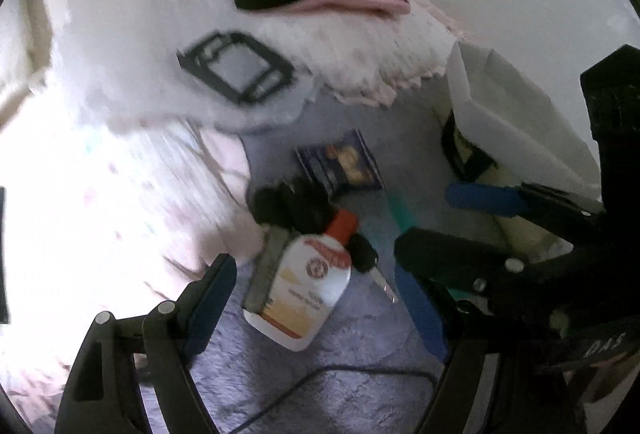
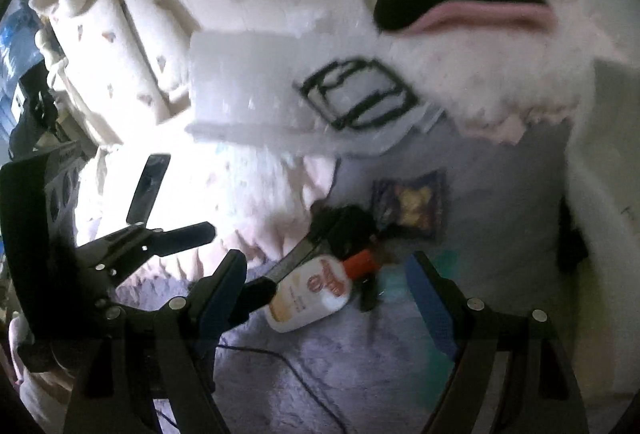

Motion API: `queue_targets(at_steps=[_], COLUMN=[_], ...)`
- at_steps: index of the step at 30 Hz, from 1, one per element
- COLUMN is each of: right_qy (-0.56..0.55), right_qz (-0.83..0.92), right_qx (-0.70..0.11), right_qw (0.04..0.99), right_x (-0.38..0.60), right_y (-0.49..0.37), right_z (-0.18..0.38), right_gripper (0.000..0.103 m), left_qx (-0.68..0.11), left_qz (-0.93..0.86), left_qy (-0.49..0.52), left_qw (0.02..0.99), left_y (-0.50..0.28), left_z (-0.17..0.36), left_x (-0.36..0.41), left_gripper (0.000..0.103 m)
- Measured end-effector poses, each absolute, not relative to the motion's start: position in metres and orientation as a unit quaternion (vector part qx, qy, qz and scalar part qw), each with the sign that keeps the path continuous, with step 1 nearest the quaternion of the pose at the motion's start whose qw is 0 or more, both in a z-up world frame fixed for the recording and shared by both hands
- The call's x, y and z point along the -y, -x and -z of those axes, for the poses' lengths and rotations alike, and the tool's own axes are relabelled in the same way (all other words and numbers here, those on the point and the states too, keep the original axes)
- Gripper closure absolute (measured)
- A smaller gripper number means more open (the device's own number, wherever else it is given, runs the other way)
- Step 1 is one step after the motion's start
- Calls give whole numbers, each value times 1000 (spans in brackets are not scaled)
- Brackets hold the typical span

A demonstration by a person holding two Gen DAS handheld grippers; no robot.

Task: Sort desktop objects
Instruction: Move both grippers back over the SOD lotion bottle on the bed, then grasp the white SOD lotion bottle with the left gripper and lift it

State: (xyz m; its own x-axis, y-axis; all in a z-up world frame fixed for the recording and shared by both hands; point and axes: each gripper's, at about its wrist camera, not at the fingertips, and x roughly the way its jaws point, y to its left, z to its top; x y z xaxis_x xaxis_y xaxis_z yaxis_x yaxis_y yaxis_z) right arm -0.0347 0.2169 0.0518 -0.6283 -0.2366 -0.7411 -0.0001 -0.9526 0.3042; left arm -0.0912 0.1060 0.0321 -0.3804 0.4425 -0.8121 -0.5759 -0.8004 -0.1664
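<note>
White bottle [image 1: 304,282] label smearing into unreadable blur, dark clump [image 1: 292,205] above its cap staying unidentifiable, green item [image 1: 396,213] streaking, left gripper [image 1: 320,310] arms being cut off by lower edge.

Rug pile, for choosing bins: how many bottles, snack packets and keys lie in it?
bottle: 1
packet: 1
key: 1
Total: 3
</note>
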Motion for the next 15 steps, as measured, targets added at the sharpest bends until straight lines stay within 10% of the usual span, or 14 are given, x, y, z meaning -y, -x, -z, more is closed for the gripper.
queue_targets(at_steps=[15], right_qy=[-470], right_qz=[872], right_qx=[128], right_qw=[49], right_x=[-227], right_y=[38], right_z=[-20], right_gripper=[21], left_qx=[-113], left_qz=[-767], left_qy=[498], left_qw=[389], left_y=[121], left_z=[30], left_x=[-144], left_gripper=[26])
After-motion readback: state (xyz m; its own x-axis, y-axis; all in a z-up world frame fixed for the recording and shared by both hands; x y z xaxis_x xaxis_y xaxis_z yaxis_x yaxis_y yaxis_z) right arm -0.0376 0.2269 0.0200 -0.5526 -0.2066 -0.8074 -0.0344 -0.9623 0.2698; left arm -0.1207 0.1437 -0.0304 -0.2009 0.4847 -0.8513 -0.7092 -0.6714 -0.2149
